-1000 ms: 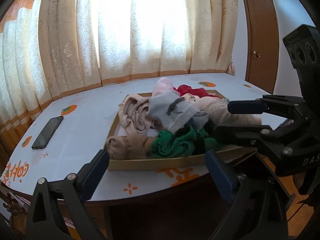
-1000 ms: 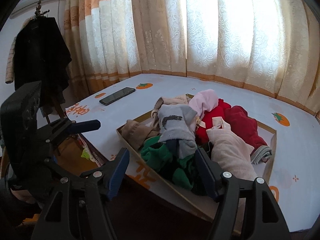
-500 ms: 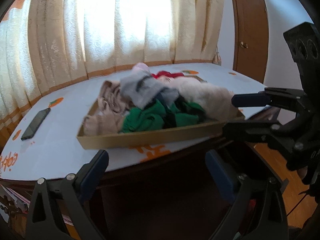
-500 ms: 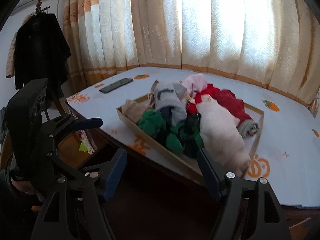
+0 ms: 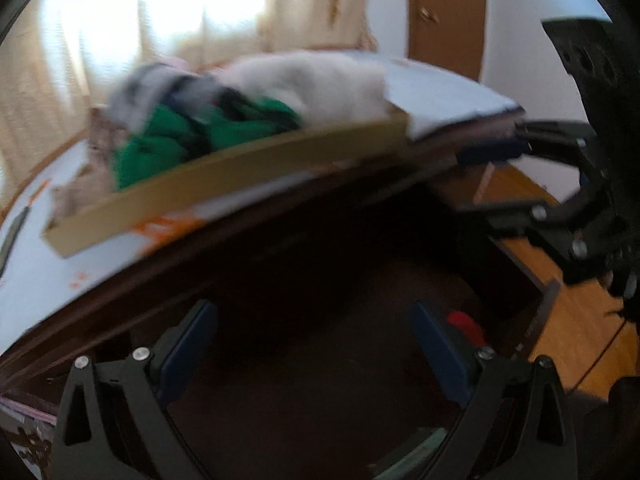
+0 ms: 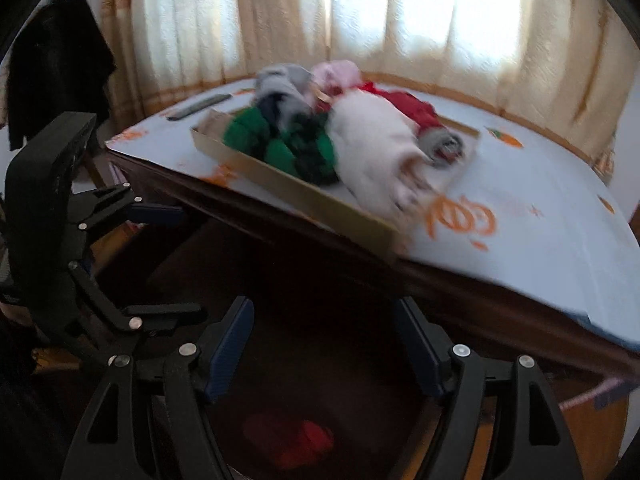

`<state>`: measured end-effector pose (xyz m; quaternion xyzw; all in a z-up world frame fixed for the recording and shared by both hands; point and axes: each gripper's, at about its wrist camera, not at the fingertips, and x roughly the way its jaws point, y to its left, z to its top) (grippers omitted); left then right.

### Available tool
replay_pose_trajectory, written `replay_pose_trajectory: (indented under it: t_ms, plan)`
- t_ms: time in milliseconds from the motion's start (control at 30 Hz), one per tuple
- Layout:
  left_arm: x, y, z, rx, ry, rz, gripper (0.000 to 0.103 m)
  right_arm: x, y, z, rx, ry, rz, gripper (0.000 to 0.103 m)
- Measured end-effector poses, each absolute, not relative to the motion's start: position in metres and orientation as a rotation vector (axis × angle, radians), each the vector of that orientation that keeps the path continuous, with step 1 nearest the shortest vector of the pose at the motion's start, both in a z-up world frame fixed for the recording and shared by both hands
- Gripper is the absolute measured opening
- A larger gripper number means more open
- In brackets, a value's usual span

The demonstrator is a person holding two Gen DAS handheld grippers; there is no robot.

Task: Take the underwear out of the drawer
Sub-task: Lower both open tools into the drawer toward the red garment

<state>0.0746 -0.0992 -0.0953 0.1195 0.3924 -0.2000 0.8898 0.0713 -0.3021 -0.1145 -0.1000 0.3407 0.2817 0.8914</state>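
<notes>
progress first: a shallow tray [image 6: 304, 194] on the counter [image 6: 532, 240] already carries a heap of small garments, green [image 6: 280, 144], grey, pink, red and a pale one [image 6: 376, 148] draped over its near corner, so by my reading a good share of the job looks done. not all of it, though. below the counter edge the drawer [image 5: 532, 276] stands open, dark inside, and one red piece of underwear [image 6: 290, 440] lies down in it, blurred but plain enough in the right wrist view; the left wrist view catches the same red patch just past its own right finger.

left claw [image 5: 312, 344]: jaws wide apart, nothing between the blue pads, angled down into the drawer's mouth. right claw [image 6: 324, 344]: likewise released and empty, spread over the dark interior with the red item below and slightly left of the gap, not touched. each claw shows at the edge of the other's view, near one another over the drawer.

what's left, i'd judge: reach down, close on the red piece, lift it to the tray. whether more garments hide in the shadowed back of the drawer, can't tell.

writing now: orange prints on the counter's pale cover [image 6: 460, 216], too smeared to read. a dark phone [image 6: 200, 106] lies on the far side of the counter, with no brand legible. no label readable on any garment or on the claws.
</notes>
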Motion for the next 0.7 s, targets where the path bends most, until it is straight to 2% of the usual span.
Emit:
replay_pose_trajectory:
  t_ms: [400,700]
  plan:
    - [0.085,-0.152,-0.125,0.258,1.028,-0.579,0.099,0.069,-0.339,-0.143,-0.134,0.742,0.545,0.075]
    - [0.096,-0.167,-0.147,0.233,1.187,-0.604,0.093,0.065,-0.349,-0.155,-0.107,0.752,0.543,0.075]
